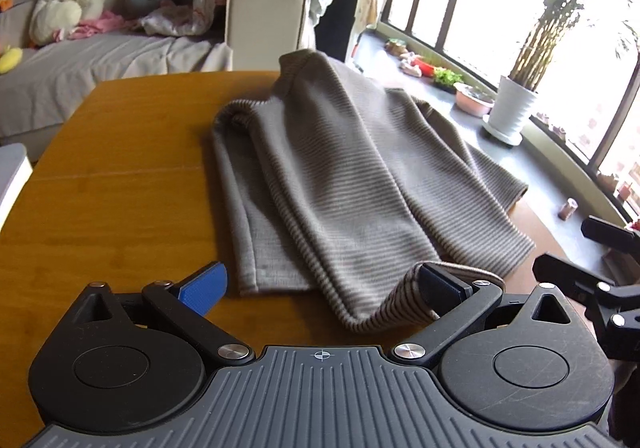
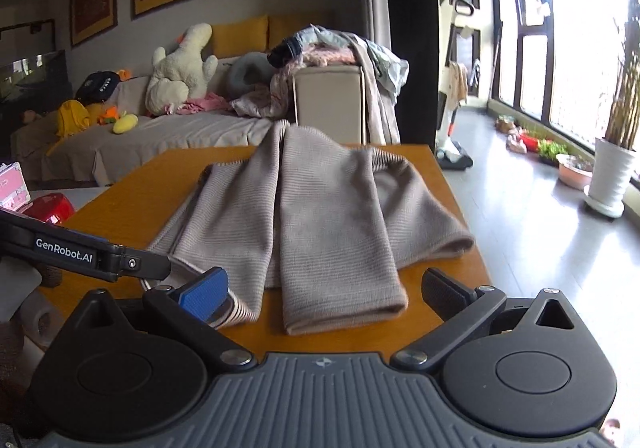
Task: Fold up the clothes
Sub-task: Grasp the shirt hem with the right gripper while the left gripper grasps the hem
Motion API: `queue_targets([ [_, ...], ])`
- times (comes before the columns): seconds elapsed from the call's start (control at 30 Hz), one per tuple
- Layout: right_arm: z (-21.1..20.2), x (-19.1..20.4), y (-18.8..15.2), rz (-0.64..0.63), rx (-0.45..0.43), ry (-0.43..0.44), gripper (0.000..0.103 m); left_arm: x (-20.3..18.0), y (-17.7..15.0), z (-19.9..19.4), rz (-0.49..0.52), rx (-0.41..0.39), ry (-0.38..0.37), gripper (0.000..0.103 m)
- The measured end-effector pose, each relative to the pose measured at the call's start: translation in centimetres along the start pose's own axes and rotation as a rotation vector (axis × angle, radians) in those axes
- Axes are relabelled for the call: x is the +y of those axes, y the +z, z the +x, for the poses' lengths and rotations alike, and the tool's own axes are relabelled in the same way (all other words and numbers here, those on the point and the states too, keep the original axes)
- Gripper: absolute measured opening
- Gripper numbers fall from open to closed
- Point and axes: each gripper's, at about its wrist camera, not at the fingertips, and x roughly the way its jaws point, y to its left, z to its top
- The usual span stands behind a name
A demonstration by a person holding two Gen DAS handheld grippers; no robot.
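Two tongs spread wide, gripping nothing: left tongs (image 1: 322,284), right tongs (image 2: 326,290). Sweater (image 1: 320,168) on table (image 1: 120,188), sleeves laid inward; cuff draped at 5 o'clock against left tongs' finger.

ribbed knit cloth garment (image 1: 320,176), matt, centre frame; smooth satin-finished wood table (image 1: 120,188) beneath; matt black plastic left gripper (image 1: 320,284), lower frame, with textured blue pads (image 1: 204,288) and shiny metal rivets (image 1: 234,351).

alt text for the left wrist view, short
A grey ribbed garment lies partly folded on a wooden table, its near striped edge draped against one finger of the open left gripper. A sofa and sunlit windows sit behind.
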Motion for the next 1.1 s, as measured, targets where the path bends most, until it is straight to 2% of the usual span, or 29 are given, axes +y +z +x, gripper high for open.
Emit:
queue_targets([
  [0.17, 4.3, -1.1, 4.1, -0.013, -0.068, 0.016, 0.103, 0.2, 3.3, 2.5, 0.083, -0.100, -0.050, 0.103],
  [0.37, 9.6, -2.5, 8.8, -0.024, -0.144, 0.034, 0.103, 0.1, 6.1, 7.8, 0.130, -0.182, -0.024, 0.103],
  [0.4, 11.2, -2.9, 8.7, -0.002, -0.122, 0.025, 0.103, 0.1, 6.4, 8.9, 0.134, -0.180, -0.028, 0.103],
  [0.5, 15.8, -4.0, 8.3, 0.066, -0.057, 0.001, 0.103, 0.9, 6.2, 12.1, 0.121, -0.083, -0.035, 0.103],
  [0.53, 16.3, -4.4, 8.3, 0.095, -0.020, 0.021, 0.103, 1.6, 5.7, 12.8, 0.102, -0.034, -0.034, 0.103],
  [0.57, 16.6, -4.7, 8.1, 0.126, 0.010, 0.041, 0.103, 2.0, 5.2, 12.6, 0.095, -0.049, -0.046, 0.103],
  [0.6, 16.1, -5.0, 7.7, 0.165, 0.006, 0.062, 0.103, 2.2, 5.0, 12.2, 0.096, -0.046, -0.056, 0.103],
  [0.7, 14.2, -5.4, 5.1, 0.269, 0.089, 0.149, 0.103, 2.5, 3.9, 10.7, 0.148, 0.005, -0.096, 0.103],
  [0.73, 12.9, -5.5, 4.3, 0.282, 0.076, 0.159, 0.103, 2.8, 3.5, 10.0, 0.150, 0.032, -0.127, 0.103],
  [0.83, 9.8, -5.2, 2.2, 0.288, 0.075, 0.166, 0.103, 4.5, 3.2, 7.1, 0.051, 0.113, -0.275, 0.103],
  [0.9, 9.0, -5.3, 1.7, 0.309, 0.066, 0.171, 0.103, 5.8, 3.3, 7.0, -0.055, 0.134, -0.311, 0.103],
  [1.0, 8.8, -5.3, 1.6, 0.310, 0.071, 0.162, 0.103, 6.2, 3.9, 7.7, -0.101, 0.143, -0.304, 0.103],
  [1.1, 8.9, -4.4, 1.9, 0.258, 0.093, 0.135, 0.103, 5.3, 4.4, 8.0, -0.066, 0.174, -0.282, 0.103],
])
